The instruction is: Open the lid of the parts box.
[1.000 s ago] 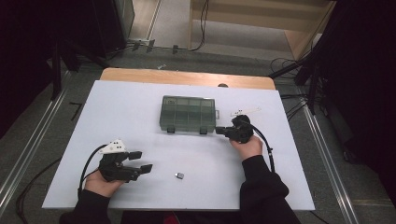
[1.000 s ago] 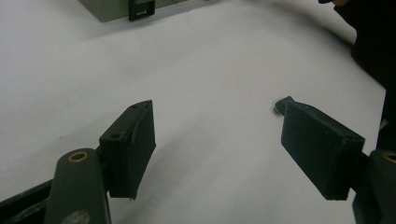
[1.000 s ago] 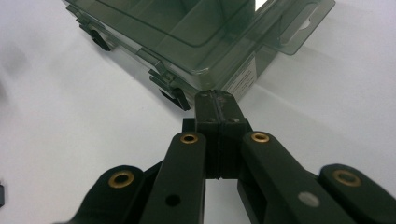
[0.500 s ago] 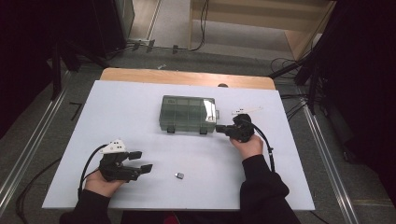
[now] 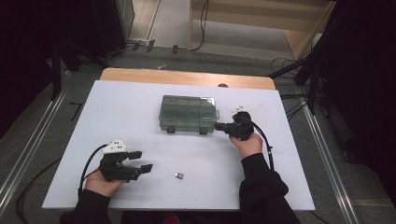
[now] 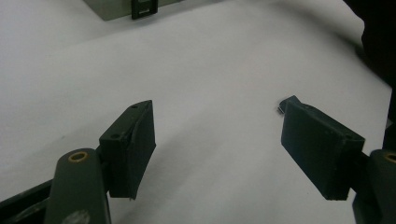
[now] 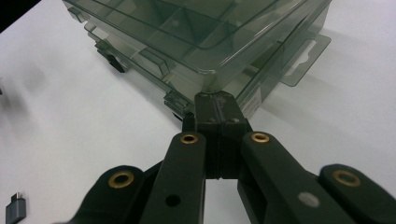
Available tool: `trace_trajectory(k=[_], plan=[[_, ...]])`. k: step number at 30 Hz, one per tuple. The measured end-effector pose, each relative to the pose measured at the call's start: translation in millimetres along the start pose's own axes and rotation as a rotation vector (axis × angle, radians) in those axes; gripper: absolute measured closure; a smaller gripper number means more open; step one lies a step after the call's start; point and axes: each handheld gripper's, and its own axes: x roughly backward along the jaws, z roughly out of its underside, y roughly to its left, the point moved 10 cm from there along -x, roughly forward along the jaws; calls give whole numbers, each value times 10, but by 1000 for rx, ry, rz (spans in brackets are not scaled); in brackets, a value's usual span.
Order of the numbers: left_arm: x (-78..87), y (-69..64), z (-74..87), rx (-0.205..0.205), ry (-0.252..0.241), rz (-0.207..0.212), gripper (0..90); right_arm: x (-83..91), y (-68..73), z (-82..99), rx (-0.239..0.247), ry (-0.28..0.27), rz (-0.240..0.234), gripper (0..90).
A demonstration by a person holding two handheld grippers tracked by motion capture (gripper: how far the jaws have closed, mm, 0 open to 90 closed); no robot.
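From here I see a white-topped desk [image 5: 140, 107] with a bare wooden strip [image 5: 187, 77] along its far edge. Grey floor [image 5: 56, 135] surrounds it, metal rails [image 5: 25, 154] on both sides, black cables [image 5: 203, 18] trailing beyond, dark curtains [image 5: 42, 28] flanking.

You'll find nothing you can read here — no word, brand, number or sign. The only candidate is a small pale label [image 7: 254, 105] on the end wall of the compartment box [image 7: 196, 42], just beyond the tips of your right gripper [image 7: 218, 100], and whatever is printed on it is too small and blurred to make out. Ahead of your left gripper [image 6: 217, 140] the white table [image 6: 210, 60] carries no marking — and the box latch [image 6: 142, 8] at the far edge shows no lettering either.
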Motion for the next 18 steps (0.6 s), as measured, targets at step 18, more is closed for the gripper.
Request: trace_trajectory(k=[18], plan=[[-42, 56, -35, 31, 5, 5, 266, 7, 44, -134, -3, 12, -3, 879]])
